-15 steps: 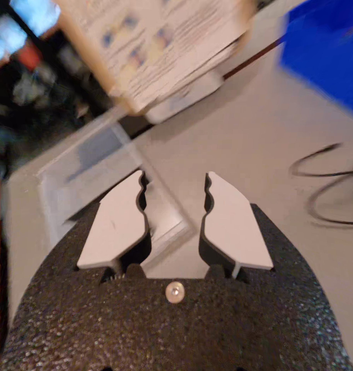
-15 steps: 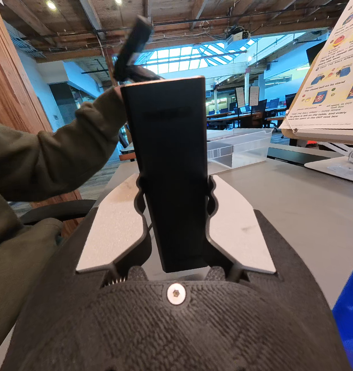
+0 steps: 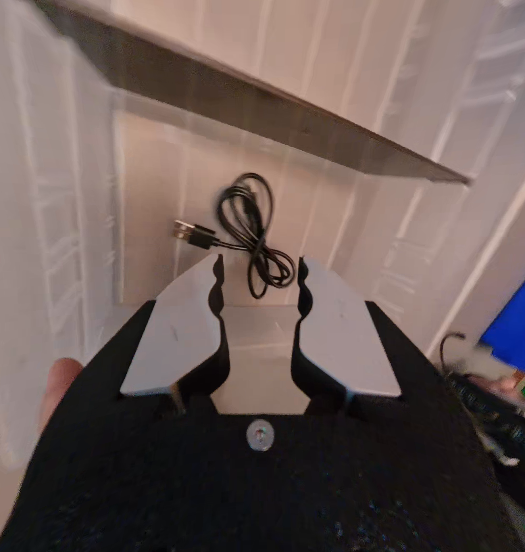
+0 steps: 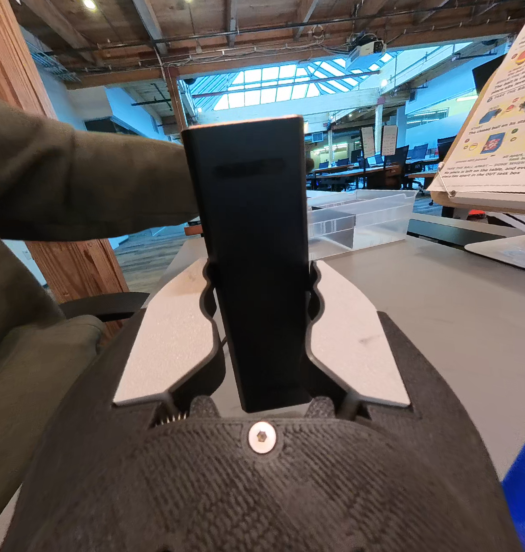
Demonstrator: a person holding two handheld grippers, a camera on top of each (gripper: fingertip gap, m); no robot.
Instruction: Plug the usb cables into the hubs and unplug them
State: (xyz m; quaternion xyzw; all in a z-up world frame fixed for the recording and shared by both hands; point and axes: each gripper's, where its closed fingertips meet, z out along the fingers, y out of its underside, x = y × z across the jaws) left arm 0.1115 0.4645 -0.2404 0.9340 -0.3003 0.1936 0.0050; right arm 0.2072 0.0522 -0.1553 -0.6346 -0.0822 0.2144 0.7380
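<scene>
the right gripper (image 4: 259,268) is clamped on a black usb hub (image 4: 252,254), a long, flat, smooth-faced slab with squared edges; its long axis runs straight forward along the fingers, near end low between the finger roots just ahead of the silver screw, far end well past the tips and tilted up toward the timber ceiling. the wavy black pads (image 4: 209,286) press its two narrow sides. a faint dark slot-like mark lies across the upper face, too dim to tell what it is. left of the hub an olive fabric sleeve (image 4: 85,173) reaches across behind it, and ahead to the right a clear plastic divided bin (image 4: 371,218) sits on the matte grey table (image 4: 419,313), with a printed sheet on a stand (image 4: 494,143) farther right. the left gripper (image 3: 259,261) is spread wide with nothing between its flat grey, scallop-edged fingers, hanging over a translucent compartment of a clear bin (image 3: 61,209). just beyond and between the fingertips lies a thin black usb cable (image 3: 249,236), bundled in loose glossy loops with a pinched waist; its plug (image 3: 192,234) is ahead and slightly left of the left fingertip, the metal shell pointing left and a little away, the black moulded body trailing right into the coil. a blurred dark edge (image 3: 255,98) slants across beyond the cable, and a blue shape (image 3: 512,322) shows at far right.
</scene>
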